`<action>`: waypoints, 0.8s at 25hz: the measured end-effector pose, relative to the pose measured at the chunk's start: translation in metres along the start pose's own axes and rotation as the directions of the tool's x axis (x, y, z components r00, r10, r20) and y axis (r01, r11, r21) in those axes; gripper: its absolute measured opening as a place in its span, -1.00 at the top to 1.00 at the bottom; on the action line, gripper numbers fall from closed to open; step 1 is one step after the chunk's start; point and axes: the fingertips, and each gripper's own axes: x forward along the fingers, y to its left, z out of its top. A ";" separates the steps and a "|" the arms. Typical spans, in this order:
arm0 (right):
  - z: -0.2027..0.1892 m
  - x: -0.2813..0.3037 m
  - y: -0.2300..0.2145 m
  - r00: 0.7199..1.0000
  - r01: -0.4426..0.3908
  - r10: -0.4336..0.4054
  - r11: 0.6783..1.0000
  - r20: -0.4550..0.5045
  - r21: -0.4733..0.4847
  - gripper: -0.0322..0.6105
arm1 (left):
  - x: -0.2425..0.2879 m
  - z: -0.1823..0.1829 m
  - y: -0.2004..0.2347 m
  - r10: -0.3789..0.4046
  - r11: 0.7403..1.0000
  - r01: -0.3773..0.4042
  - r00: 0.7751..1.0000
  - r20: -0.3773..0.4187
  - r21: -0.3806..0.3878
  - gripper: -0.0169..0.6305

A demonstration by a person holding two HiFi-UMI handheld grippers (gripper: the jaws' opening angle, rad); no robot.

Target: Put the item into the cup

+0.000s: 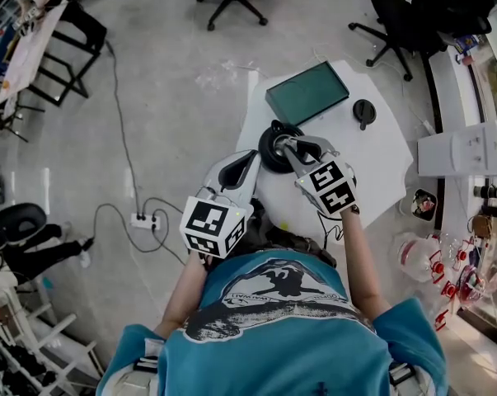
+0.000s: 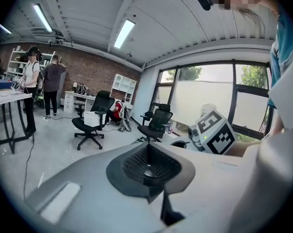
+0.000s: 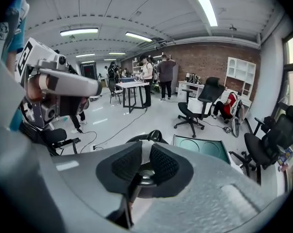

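- Left tongs [image 2: 147, 149]: pads pressed together, with no gap and nothing between them. In the head view the left tongs [image 1: 251, 158] sit at the table's [image 1: 380, 163] near-left edge, at about 8 o'clock from the black cup [image 1: 273, 148], close beside it. I cannot tell whether they touch it.
- Right tongs [image 3: 145, 148]: pads a narrow slit apart, with only white table surface visible in the slit. Nothing is clamped. In the head view the right tongs [image 1: 283, 143] have their tips over the cup's rim.
- Black cup [image 3: 149, 136]: seen just beyond the right tongs' tips, standing on the white table.
- Item: a small black piece [image 1: 363, 112] lies on the table at about 2 o'clock from the cup, well apart from it and from both tongs.
- Green tray [image 1: 307, 92]: lies flat at about 1 o'clock from the cup, near the table's far edge. It also shows in the right gripper view [image 3: 200, 146].
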 end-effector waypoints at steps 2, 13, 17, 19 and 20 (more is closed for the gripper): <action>-0.002 0.004 0.000 1.000 -0.001 0.001 1.000 -0.019 -0.002 0.73 | 0.001 0.001 0.002 -0.005 1.000 0.005 1.000 0.001 -0.002 0.89; -0.013 0.019 0.002 0.994 -0.007 0.006 1.000 -0.108 -0.002 0.72 | 0.002 -0.001 0.014 -0.030 0.999 0.030 0.999 -0.015 -0.013 0.89; -0.016 0.024 0.003 0.990 -0.004 0.002 1.000 -0.141 -0.017 0.71 | 0.002 -0.002 0.019 -0.037 0.999 0.037 0.999 -0.019 -0.013 0.89; -0.018 0.025 0.004 0.988 -0.007 0.005 1.000 -0.153 -0.015 0.70 | 0.003 -0.002 0.020 -0.042 0.999 0.041 0.999 -0.021 -0.013 0.89; -0.019 0.026 0.004 0.988 -0.008 0.006 1.000 -0.156 -0.012 0.69 | 0.003 -0.002 0.020 -0.044 0.999 0.043 0.999 -0.023 -0.012 0.89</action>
